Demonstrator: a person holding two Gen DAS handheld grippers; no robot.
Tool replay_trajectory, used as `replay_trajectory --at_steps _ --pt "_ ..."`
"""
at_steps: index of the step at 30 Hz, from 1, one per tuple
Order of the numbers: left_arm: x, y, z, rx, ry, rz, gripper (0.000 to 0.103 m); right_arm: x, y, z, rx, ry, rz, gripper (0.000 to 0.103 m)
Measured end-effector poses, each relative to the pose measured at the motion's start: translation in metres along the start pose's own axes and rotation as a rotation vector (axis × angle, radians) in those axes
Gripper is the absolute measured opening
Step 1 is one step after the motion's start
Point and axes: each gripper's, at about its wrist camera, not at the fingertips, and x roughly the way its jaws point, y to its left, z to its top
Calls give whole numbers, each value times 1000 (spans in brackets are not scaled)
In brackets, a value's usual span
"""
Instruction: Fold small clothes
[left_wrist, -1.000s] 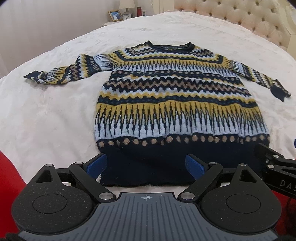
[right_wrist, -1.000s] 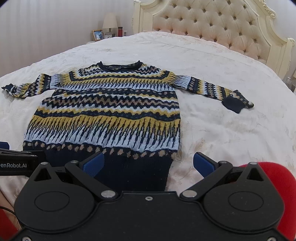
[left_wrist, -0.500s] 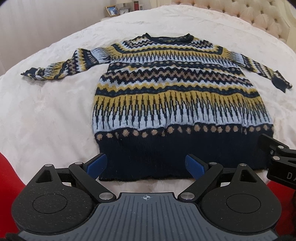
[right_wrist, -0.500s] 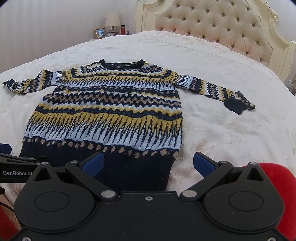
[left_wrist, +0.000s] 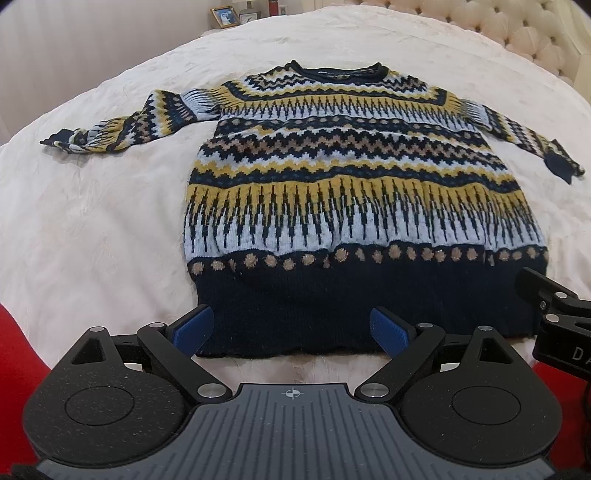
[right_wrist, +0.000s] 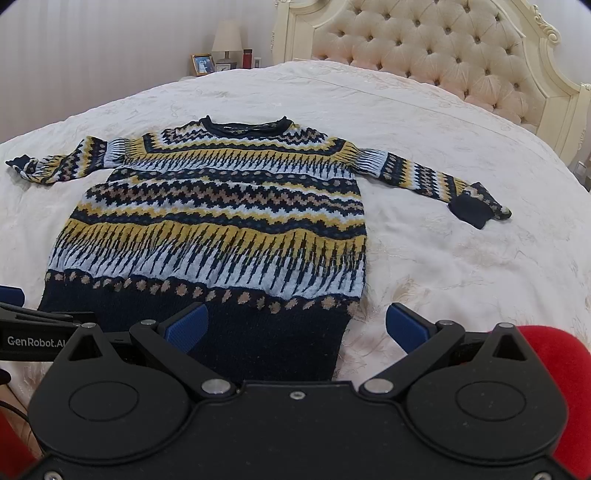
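Observation:
A patterned knit sweater (left_wrist: 351, 192) in navy, yellow, light blue and tan lies flat, face up, on the white bedspread, sleeves spread to both sides, collar at the far end. It also shows in the right wrist view (right_wrist: 221, 221). My left gripper (left_wrist: 291, 330) is open and empty, hovering above the left part of the navy hem (left_wrist: 332, 314). My right gripper (right_wrist: 295, 326) is open and empty, above the hem's right corner (right_wrist: 332, 325). The right gripper's body shows at the right edge of the left wrist view (left_wrist: 554, 325).
The white bedspread (right_wrist: 461, 258) spreads all around the sweater. A tufted cream headboard (right_wrist: 443, 55) stands at the far right. A nightstand with a photo frame (right_wrist: 202, 64) and a lamp (right_wrist: 226, 40) stands behind the bed. Red sleeves (right_wrist: 554, 369) show at the frame edges.
Both grippers have moved forward and a little higher over the hem, so the sweater sits lower and larger in the views. Both stay open. The sweater has not moved.

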Motion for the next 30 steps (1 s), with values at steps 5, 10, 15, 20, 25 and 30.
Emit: replay_trajectory --at_steps 5,10,15,20,25,30 --pt "1 0 0 4 4 0 92 1 1 0 -8 1 1 102" --pt "2 0 0 6 9 -2 92 1 2 0 -12 4 1 102" --pt "2 0 0 6 12 -2 92 1 2 0 -13 4 0 102" --pt "3 0 -1 6 13 -3 92 2 2 0 -13 5 1 102" --pt "3 -1 -1 5 19 -6 92 2 2 0 -13 5 1 102" --pt "3 1 1 -3 32 -21 92 2 2 -1 -15 8 9 102"
